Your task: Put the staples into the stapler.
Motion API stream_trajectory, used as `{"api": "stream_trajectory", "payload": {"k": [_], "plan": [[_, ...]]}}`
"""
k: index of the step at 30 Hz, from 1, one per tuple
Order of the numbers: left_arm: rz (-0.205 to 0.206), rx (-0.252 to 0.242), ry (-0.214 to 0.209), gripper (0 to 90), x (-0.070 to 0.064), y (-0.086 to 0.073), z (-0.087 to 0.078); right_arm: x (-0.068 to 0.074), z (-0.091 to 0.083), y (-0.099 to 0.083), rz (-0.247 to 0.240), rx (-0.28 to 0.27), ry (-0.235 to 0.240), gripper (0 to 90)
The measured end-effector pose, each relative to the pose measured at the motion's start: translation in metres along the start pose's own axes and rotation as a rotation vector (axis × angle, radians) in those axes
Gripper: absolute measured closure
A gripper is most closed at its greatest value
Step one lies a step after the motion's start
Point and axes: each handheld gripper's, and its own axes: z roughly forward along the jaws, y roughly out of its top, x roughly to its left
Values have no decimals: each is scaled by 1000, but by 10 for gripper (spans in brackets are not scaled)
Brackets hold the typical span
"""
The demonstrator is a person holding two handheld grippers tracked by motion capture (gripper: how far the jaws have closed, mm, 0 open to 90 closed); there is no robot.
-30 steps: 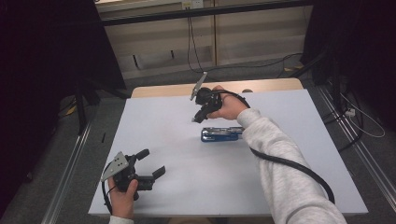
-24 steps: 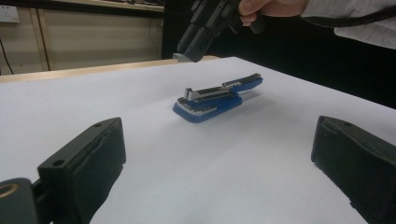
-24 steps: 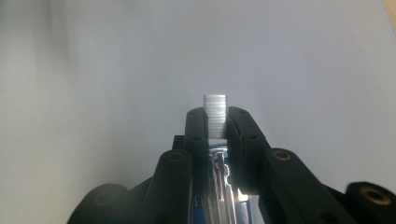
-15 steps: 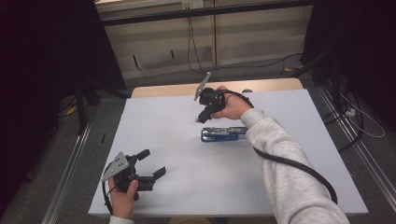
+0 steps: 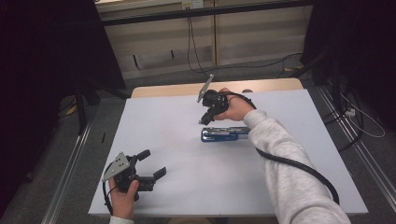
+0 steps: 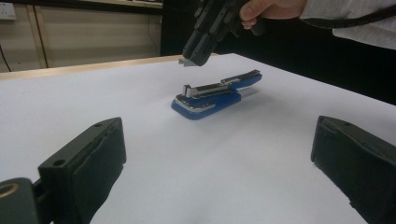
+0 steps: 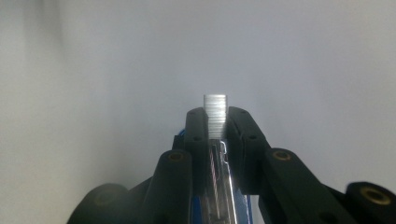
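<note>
Clearly, the blue stapler (image 5: 225, 134) lay flat near the middle of the white table (image 5: 187, 196), its long axis running across the table from left to right, with its top arm raised. Just above its left end, the right claw (image 5: 204, 120) pointed steeply down, and its jaws were closed tightly on a small strip of staples (image 7: 215, 115). The right hand (image 5: 236, 106) held it from behind. The left claw (image 5: 152, 164) rested low near the front left corner, jaws wide apart and empty.
</note>
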Motion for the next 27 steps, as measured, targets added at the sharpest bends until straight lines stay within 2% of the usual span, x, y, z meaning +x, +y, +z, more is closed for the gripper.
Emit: {"api": "stream_trajectory", "payload": {"k": [27], "plan": [[-4, 3, 3, 33, 0, 0, 1, 0, 13, -16, -24, 21, 18, 786]]}}
